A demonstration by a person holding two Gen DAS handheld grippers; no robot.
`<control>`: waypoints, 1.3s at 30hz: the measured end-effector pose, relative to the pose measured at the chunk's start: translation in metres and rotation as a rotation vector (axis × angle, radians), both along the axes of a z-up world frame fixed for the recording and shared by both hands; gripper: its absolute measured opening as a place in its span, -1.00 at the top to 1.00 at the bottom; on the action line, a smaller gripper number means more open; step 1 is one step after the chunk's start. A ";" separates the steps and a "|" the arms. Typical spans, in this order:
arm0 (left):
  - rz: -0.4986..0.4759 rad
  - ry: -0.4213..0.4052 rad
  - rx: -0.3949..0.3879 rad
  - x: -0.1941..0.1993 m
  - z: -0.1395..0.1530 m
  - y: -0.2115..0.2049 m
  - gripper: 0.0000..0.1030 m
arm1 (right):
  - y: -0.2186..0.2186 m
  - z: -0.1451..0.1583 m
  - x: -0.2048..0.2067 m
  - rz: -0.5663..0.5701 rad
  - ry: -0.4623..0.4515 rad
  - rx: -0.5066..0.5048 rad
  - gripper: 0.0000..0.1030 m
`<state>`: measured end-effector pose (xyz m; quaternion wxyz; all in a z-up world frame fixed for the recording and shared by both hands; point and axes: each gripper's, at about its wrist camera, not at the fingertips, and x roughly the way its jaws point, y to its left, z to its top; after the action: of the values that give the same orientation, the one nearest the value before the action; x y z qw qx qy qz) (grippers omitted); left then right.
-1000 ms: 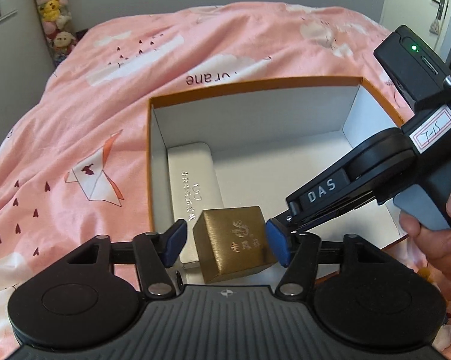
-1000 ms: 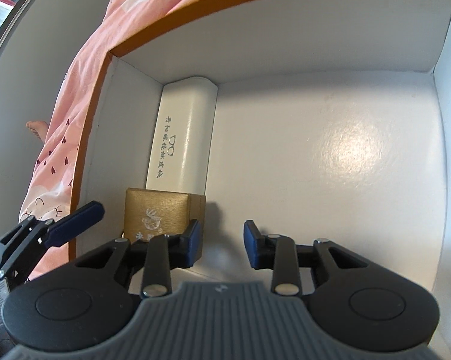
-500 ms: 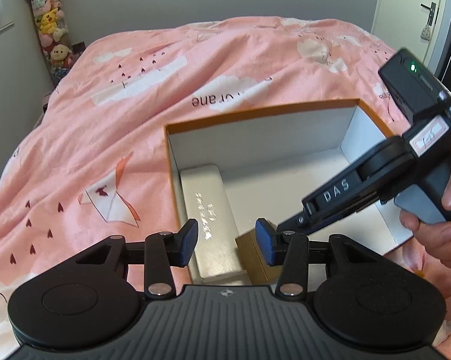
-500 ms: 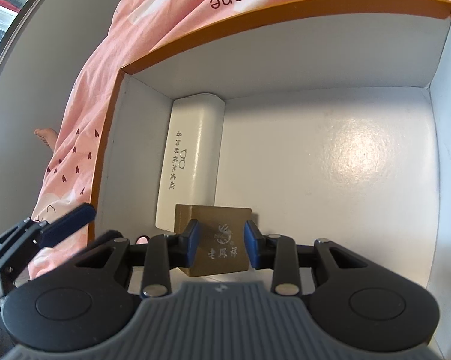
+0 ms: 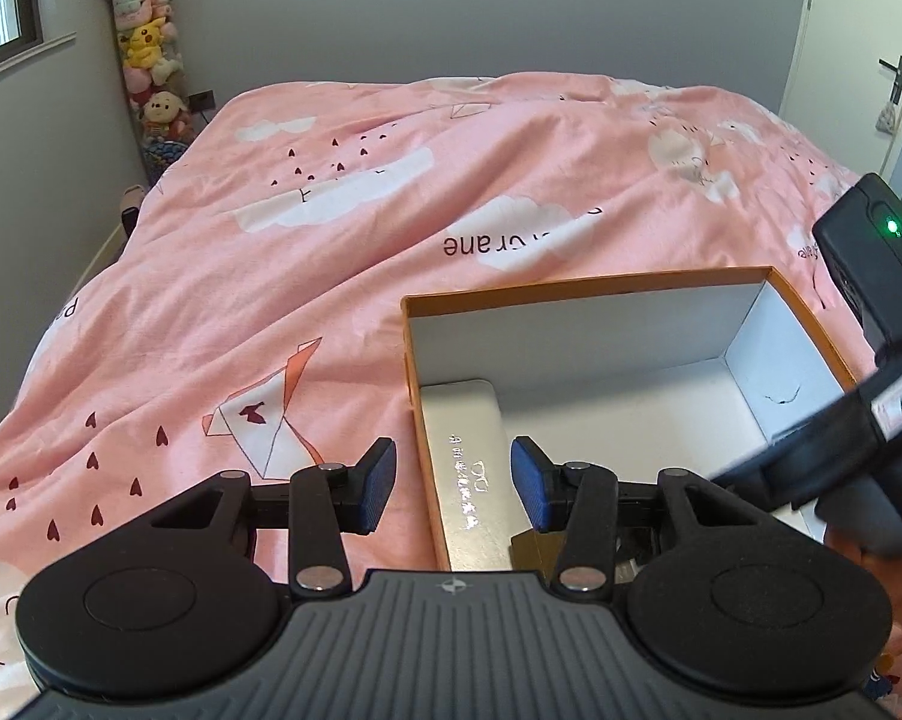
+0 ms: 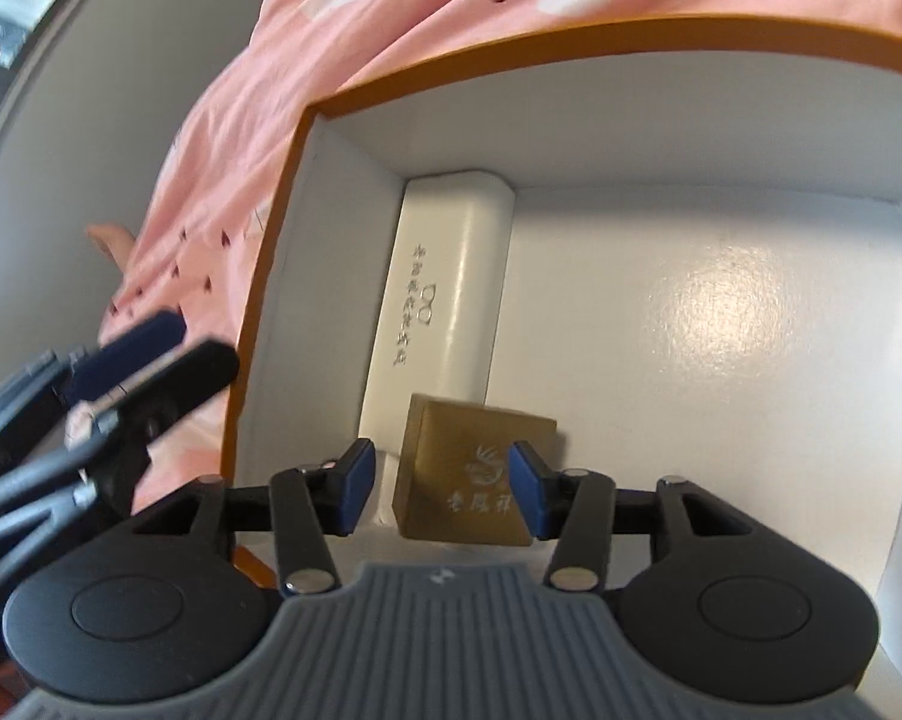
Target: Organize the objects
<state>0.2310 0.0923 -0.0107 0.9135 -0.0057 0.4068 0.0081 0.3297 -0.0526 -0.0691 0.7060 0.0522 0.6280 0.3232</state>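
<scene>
**Gold box sits between my right fingers, inside the orange carton**

Right gripper (image 6: 439, 492): jaws apart, nothing clamped. The gold box (image 6: 472, 474) lies directly ahead of it, in the gap between the two blue pads. The right pad looks to be at or just beside the box's right face; the left pad stands clear, with white floor showing between. I cannot tell if the right pad truly touches.

Left gripper (image 5: 454, 483): jaws apart, empty. It hangs over the carton's left wall, one finger outside over the pink duvet (image 5: 331, 240), the other over the interior. So the right hand is the nearer one to the gold box; from the left view only a sliver of it shows.

Location: the gold box rests on the floor of the orange-rimmed carton (image 6: 571, 45), near corner, touching or just beside the near end of the white glasses case (image 6: 445, 294). The box looks roughly cubic, turned slightly askew to my fingers. The case's long axis runs away from me, along the carton's left wall.

Count: one carton, one glasses case, one gold box, two grippers. Right part of the carton floor is bare.

Judgement: if the box needs squaring up, the right hand does it. Closing squarely depends on that skew.
</scene>
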 end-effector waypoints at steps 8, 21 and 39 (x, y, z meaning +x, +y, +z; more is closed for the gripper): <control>0.048 -0.024 -0.052 -0.004 -0.003 0.015 0.06 | 0.037 -0.004 -0.017 0.102 -0.084 -0.165 -0.35; 0.098 -0.024 -0.129 -0.017 -0.014 0.035 0.05 | 0.044 -0.026 -0.014 0.167 -0.058 -0.305 -0.28; 0.098 -0.007 -0.208 -0.023 -0.019 0.033 0.05 | 0.048 0.010 -0.017 0.903 -0.185 -0.248 -0.02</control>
<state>0.2079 0.1257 -0.0299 0.9078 -0.1205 0.4017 0.0102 0.3123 -0.0050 -0.0590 0.5487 -0.3394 0.5563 0.5237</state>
